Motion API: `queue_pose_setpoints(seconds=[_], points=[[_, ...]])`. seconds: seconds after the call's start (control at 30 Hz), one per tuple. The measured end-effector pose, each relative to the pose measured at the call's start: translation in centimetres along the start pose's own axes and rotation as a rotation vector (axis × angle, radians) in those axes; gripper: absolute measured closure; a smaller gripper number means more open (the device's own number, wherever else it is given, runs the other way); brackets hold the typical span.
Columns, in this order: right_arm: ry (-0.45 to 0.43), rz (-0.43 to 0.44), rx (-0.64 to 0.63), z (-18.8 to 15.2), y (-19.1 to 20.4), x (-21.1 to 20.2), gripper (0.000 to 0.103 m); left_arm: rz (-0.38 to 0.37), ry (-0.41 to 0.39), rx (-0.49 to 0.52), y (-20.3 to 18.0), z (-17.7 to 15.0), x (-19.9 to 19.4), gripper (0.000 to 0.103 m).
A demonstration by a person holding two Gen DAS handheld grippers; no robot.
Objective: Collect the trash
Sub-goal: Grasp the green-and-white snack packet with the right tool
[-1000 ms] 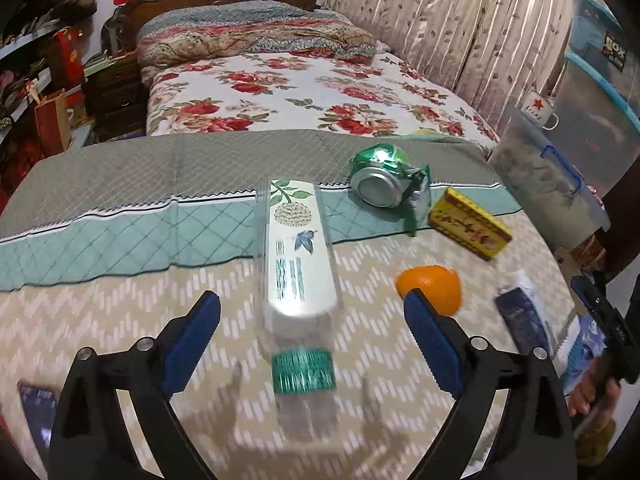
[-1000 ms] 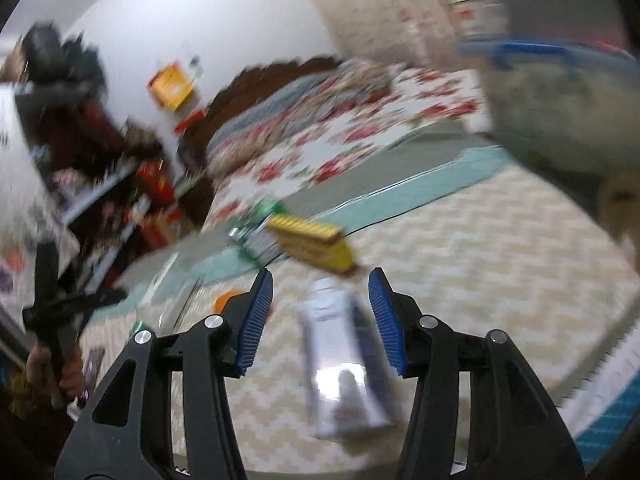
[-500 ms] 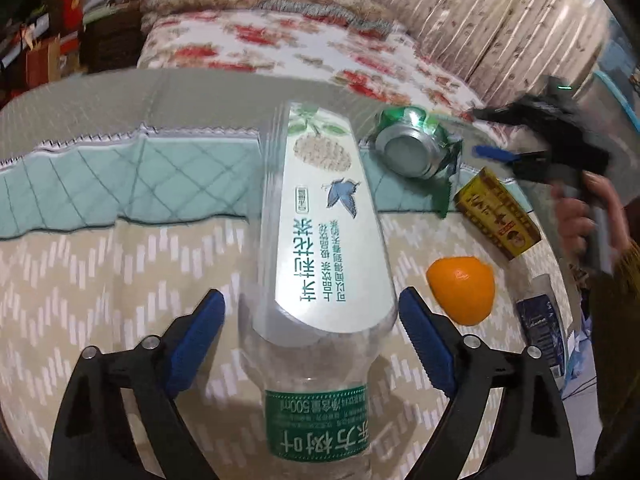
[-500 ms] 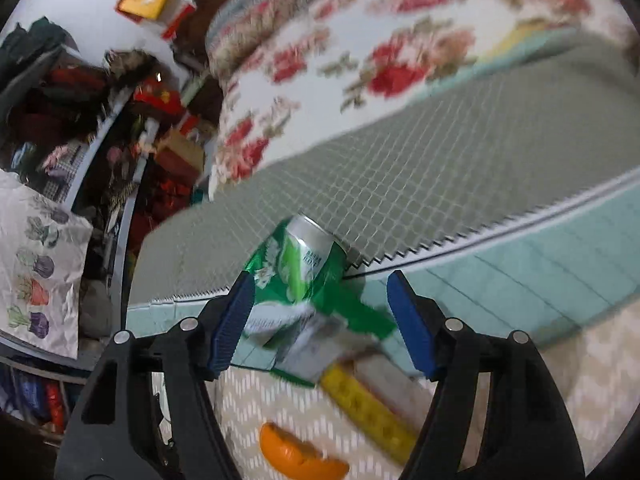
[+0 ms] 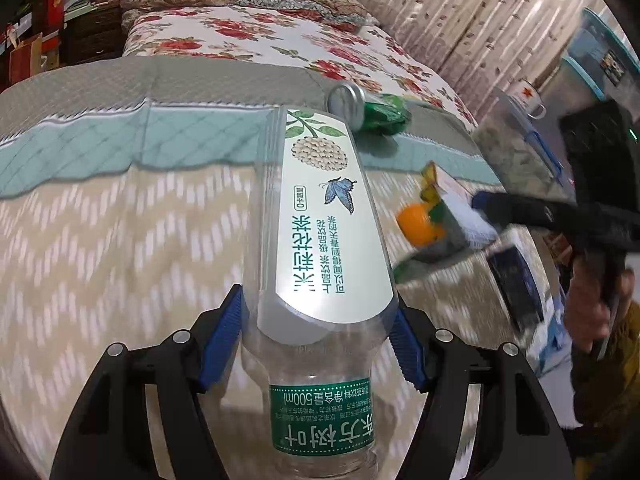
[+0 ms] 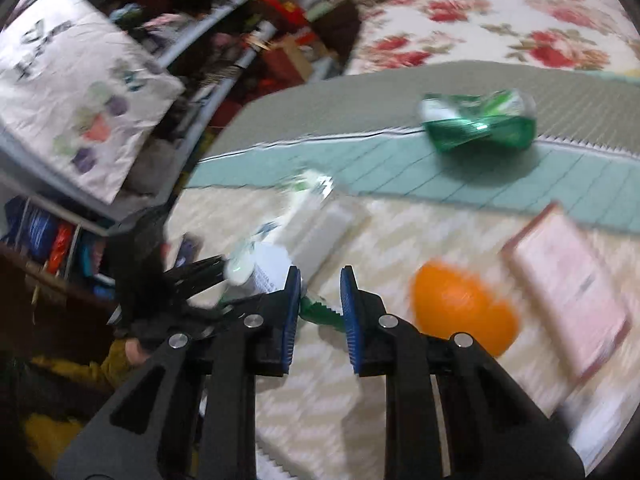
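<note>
My left gripper [image 5: 318, 338] is shut on an empty clear plastic bottle [image 5: 320, 216] with a white label and green band, pinched at its shoulder, lying on the table. The bottle also shows in the right wrist view [image 6: 304, 224]. My right gripper [image 6: 320, 300] is nearly closed, its jaws a narrow gap apart, with a green-and-white wrapper [image 6: 320, 312] between the pads. In the left wrist view this gripper holds the blurred wrapper [image 5: 444, 216] in front of an orange [image 5: 416, 224]. A crushed green can [image 5: 372, 110] lies further back, also in the right wrist view [image 6: 480, 124].
An orange [image 6: 464, 312] and a flat yellow-edged box [image 6: 568, 288] lie right of my right gripper. A dark blue packet [image 5: 516, 284] lies at the table's right edge. A floral bed [image 5: 280, 36], storage bins [image 5: 520, 148] and cluttered shelves [image 6: 120, 80] surround the table.
My left gripper closed on the bottle. My right gripper swung from the green can toward the bottle and narrowed its jaws around the wrapper.
</note>
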State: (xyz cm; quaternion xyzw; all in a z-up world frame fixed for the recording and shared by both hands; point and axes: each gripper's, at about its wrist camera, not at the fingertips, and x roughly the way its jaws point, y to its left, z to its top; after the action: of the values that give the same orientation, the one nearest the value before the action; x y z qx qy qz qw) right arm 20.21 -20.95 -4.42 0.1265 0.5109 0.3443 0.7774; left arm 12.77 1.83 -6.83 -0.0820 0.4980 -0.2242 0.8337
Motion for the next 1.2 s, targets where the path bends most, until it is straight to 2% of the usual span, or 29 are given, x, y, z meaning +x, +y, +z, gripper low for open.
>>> queue_pose_setpoints(seconds=[0.13, 0.17, 0.2, 0.23, 0.27, 0.4, 0.43, 0.5, 0.57, 0.7, 0.87, 0.97, 1.03, 1.07, 1.1, 1.13, 1.2], points=[[-0.066, -0.094, -0.065, -6.4, 3.0, -1.0, 0.077, 0.022, 0.016, 0.022, -0.2, -2.3, -1.4, 0.039], [-0.087, -0.122, -0.070, -8.2, 3.3, -1.1, 0.065, 0.029, 0.024, 0.026, -0.4, -2.8, -1.6, 0.038], [-0.105, -0.137, -0.065, -9.7, 3.5, -1.2, 0.031, 0.035, 0.030, 0.031, -0.4, -3.1, -1.6, 0.038], [-0.124, -0.146, -0.058, -10.7, 3.5, -1.4, 0.017, 0.047, 0.038, 0.039, -0.6, -3.6, -1.7, 0.038], [-0.176, -0.170, -0.049, -12.2, 3.6, -2.0, 0.014, 0.056, 0.037, 0.046, -0.8, -3.9, -1.8, 0.038], [-0.218, -0.266, -0.047, -15.8, 4.3, -2.5, 0.017, 0.093, 0.032, 0.066, -1.4, -4.4, -2.3, 0.038], [-0.227, -0.267, -0.033, -16.3, 4.1, -2.8, 0.017, 0.100, 0.028, 0.065, -1.5, -4.3, -2.4, 0.037], [-0.252, -0.257, 0.009, -16.9, 3.6, -3.2, 0.016, 0.123, 0.013, 0.063, -1.6, -4.2, -2.6, 0.029], [-0.256, -0.273, 0.022, -16.9, 2.9, -3.2, 0.016, 0.145, 0.002, 0.064, -1.8, -4.0, -2.6, 0.025], [-0.216, -0.350, -0.026, -15.9, 2.6, -1.6, 0.016, 0.145, -0.010, 0.087, -2.5, -3.5, -2.8, 0.025], [-0.196, -0.348, -0.029, -14.0, 2.2, -0.1, 0.016, 0.178, -0.014, 0.122, -2.8, -3.6, -2.4, 0.025], [-0.156, -0.417, -0.095, -13.3, 3.2, 1.6, 0.017, 0.179, 0.001, 0.105, -2.1, -3.5, -1.7, 0.025], [-0.108, -0.467, -0.152, -13.3, 3.9, 3.3, 0.021, 0.177, 0.009, 0.092, -1.6, -3.5, -1.3, 0.028], [-0.108, -0.530, -0.218, -13.6, 4.6, 3.9, 0.034, 0.174, 0.004, 0.096, -1.4, -3.5, -1.2, 0.037], [-0.112, -0.527, -0.244, -13.8, 5.0, 3.8, 0.063, 0.163, -0.008, 0.105, -1.4, -3.6, -1.3, 0.041], [-0.112, -0.501, -0.238, -13.8, 5.2, 3.6, 0.079, 0.154, -0.008, 0.110, -1.4, -3.5, -1.4, 0.041], [-0.120, -0.499, -0.209, -14.0, 4.6, 2.9, 0.086, 0.127, -0.011, 0.106, -1.4, -3.5, -1.6, 0.041]])
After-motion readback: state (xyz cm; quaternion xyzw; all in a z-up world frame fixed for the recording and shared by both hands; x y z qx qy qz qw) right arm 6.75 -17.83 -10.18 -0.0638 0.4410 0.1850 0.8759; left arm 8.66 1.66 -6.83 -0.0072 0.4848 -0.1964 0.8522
